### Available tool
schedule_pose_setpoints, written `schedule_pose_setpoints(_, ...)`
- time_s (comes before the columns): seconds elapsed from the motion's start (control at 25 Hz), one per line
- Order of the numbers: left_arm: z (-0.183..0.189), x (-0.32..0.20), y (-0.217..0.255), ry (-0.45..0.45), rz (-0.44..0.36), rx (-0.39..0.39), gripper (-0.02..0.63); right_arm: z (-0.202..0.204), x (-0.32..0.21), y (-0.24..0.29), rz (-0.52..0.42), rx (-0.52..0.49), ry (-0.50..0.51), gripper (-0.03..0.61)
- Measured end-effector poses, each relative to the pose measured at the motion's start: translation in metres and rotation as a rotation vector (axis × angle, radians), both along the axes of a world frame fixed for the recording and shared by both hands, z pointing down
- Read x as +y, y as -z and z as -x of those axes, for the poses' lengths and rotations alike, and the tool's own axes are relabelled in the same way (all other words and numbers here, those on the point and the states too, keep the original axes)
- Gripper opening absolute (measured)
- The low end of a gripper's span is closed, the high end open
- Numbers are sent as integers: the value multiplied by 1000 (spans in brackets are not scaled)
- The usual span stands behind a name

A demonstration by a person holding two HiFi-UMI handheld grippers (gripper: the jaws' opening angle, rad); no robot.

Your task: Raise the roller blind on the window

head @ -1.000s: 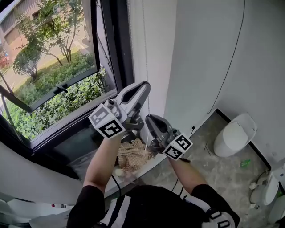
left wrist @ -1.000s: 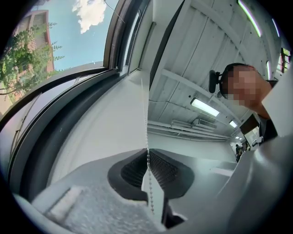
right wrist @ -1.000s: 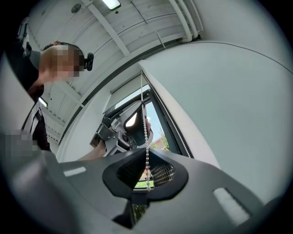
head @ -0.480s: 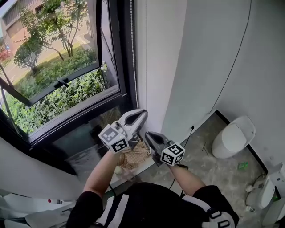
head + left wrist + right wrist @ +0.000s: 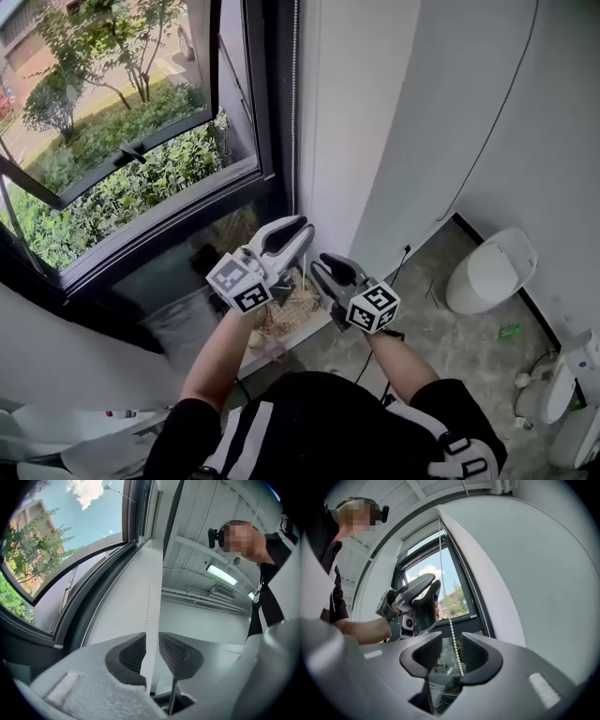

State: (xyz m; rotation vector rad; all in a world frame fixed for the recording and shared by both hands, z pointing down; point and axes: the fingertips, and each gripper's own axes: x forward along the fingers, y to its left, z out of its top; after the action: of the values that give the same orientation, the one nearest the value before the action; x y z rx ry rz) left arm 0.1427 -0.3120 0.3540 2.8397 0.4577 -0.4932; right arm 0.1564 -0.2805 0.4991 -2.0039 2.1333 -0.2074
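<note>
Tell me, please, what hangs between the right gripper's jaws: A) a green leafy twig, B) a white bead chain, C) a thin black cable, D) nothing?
B: the white bead chain hangs in the gap of the right gripper, whose jaws have just been opening and stand apart.

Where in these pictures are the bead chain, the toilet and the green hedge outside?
bead chain (image 5: pixel 453 637), right gripper view, on its lower hanging stretch.
toilet (image 5: pixel 492 270), head view, on its white top.
hedge (image 5: pixel 141 187), head view, on the leaves behind the window glass.
</note>
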Motion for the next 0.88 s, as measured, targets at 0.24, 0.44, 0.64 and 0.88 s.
schedule_pose_setpoints(0.24,33,-20,-24,20,72,-27,91,8,10,11,-14,13,-92,121)
schedule_pose_setpoints(0.44,54,-18,-31,30,16,-54,89,24,27,38,-69,20,-170,109)
schedule_pose_setpoints(0.64,74,-18,-43,44,64,-53,86,31,66,59,-116,-6,-246,80)
schedule_pose_setpoints(0.88,92,7,-57,65,84,-72,75,27,111,60,-123,24,-258,61)
